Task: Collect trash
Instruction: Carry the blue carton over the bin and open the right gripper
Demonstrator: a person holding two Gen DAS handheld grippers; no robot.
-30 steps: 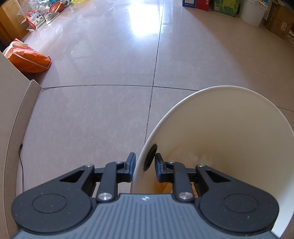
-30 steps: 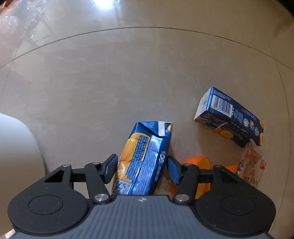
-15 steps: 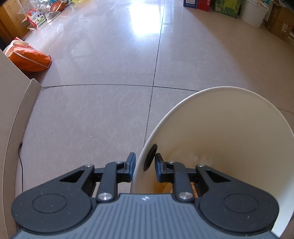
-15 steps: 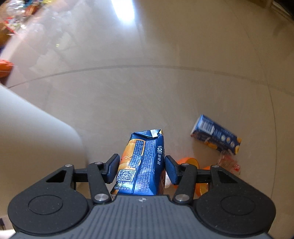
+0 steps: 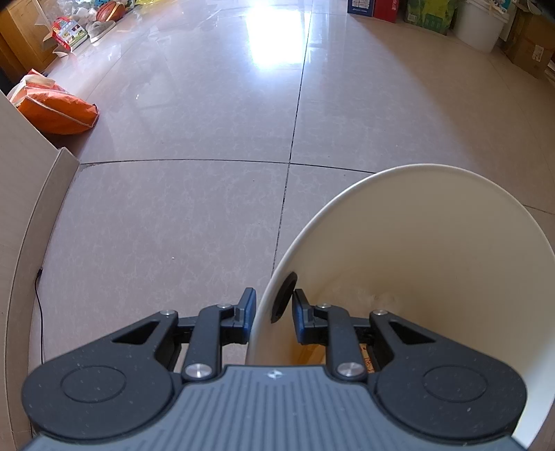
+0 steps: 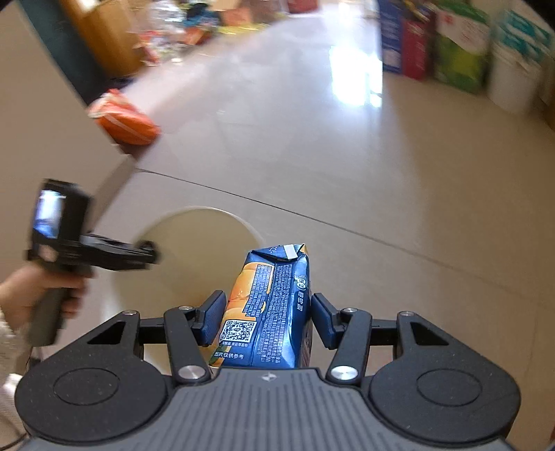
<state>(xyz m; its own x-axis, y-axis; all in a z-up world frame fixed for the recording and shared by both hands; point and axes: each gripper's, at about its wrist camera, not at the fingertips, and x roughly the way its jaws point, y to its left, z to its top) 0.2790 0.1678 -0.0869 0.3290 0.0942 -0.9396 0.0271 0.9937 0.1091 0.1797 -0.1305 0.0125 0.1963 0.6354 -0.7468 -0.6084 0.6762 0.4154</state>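
Observation:
My left gripper [image 5: 270, 314] is shut on the rim of a cream-white bin [image 5: 433, 249], one finger outside the wall and one inside. Orange-tinted contents show dimly at the bin's bottom. In the right wrist view my right gripper [image 6: 267, 314] is shut on a blue and orange juice carton [image 6: 269, 305], held well above the floor. That same bin [image 6: 194, 256] stands just left of and beyond the carton, with the left gripper [image 6: 147, 251] clamped on its rim and a hand [image 6: 27, 298] around its handle.
An orange bag [image 5: 55, 107] lies on the tiled floor beside a beige cabinet wall [image 5: 24, 194] at the left. Boxes and a white bucket [image 5: 480, 22] line the far right wall. A thin black cable [image 5: 40, 308] runs along the cabinet base.
The right gripper has risen from the floor with the carton and tipped up, losing sight of the other carton and orange scraps; the bin now shows beside it. The left gripper stayed still.

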